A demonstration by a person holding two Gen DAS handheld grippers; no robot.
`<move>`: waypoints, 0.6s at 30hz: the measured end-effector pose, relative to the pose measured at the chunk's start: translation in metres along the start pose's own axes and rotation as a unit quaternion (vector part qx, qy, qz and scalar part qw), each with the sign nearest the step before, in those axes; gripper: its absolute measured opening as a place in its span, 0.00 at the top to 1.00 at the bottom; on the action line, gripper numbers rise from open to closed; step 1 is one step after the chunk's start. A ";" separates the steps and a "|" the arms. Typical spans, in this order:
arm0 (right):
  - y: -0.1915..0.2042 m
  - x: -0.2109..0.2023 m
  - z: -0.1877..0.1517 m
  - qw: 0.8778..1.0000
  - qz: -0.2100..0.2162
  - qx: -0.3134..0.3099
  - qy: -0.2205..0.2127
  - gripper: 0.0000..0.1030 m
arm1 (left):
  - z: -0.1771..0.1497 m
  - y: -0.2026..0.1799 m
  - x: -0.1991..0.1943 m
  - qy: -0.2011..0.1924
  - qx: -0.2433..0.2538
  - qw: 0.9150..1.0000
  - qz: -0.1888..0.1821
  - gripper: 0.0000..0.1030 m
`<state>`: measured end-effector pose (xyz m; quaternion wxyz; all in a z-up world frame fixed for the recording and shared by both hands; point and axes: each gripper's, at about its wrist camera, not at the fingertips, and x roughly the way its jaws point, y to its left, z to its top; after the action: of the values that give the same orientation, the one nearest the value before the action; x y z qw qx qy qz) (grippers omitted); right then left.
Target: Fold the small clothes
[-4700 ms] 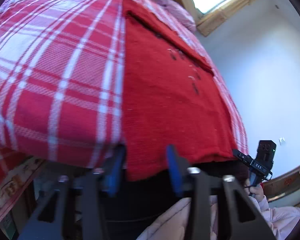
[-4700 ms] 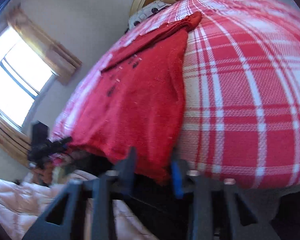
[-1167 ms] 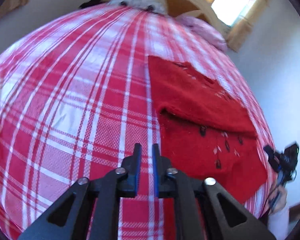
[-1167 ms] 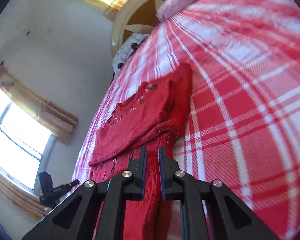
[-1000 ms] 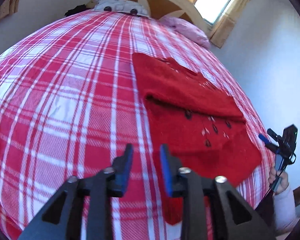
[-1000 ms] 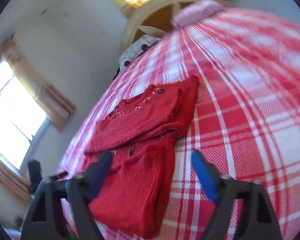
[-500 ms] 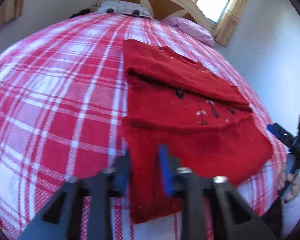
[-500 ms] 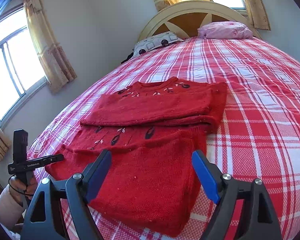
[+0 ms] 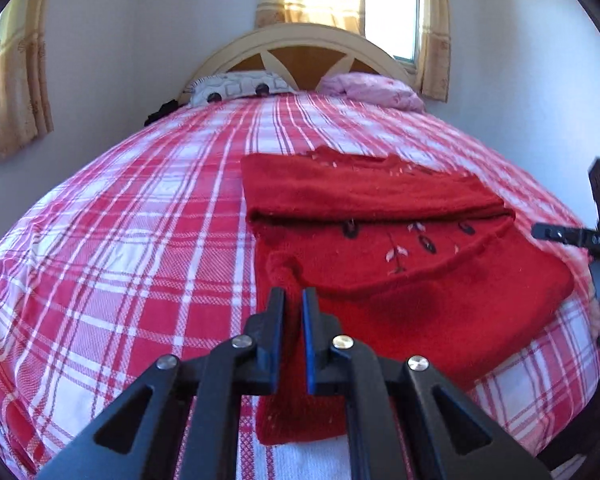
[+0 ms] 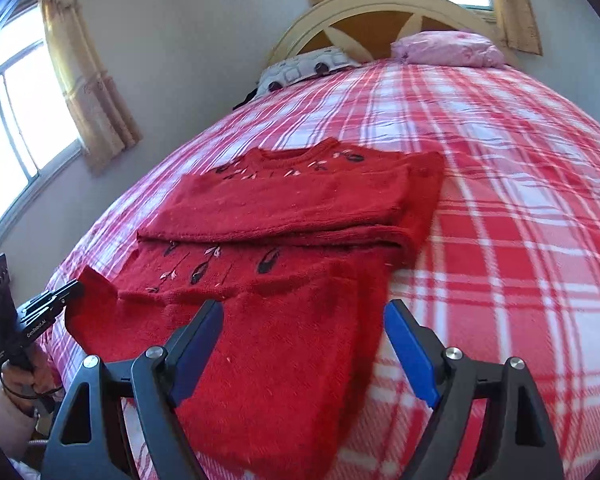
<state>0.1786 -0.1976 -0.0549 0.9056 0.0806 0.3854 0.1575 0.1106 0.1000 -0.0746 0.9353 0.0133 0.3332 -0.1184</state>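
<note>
Red knit sweater [image 10: 284,280] with dark leaf embroidery, sleeves folded across its chest, flat on the bed [image 10: 520,200]. Left gripper [image 9: 293,300]: jaws just closing, clamped on its near hem corner. Right gripper [image 10: 304,320]: jaws apart over the hem.

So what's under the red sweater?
The sweater lies on the checked bedspread, which shows all round it. Its top part is folded down over its own front, hiding some of the flower pattern. Whatever lies beneath the bedspread can't be seen.
</note>
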 end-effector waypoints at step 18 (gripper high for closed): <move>0.008 0.017 -0.003 0.998 -0.012 -0.043 0.045 0.65 | -0.006 0.013 0.028 0.055 -0.043 0.995 -0.069 0.56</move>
<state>0.1862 -0.1843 -0.0663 0.8919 0.0302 0.4194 0.1666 0.1312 0.1076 -0.0979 0.9048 -0.0439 0.3891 -0.1675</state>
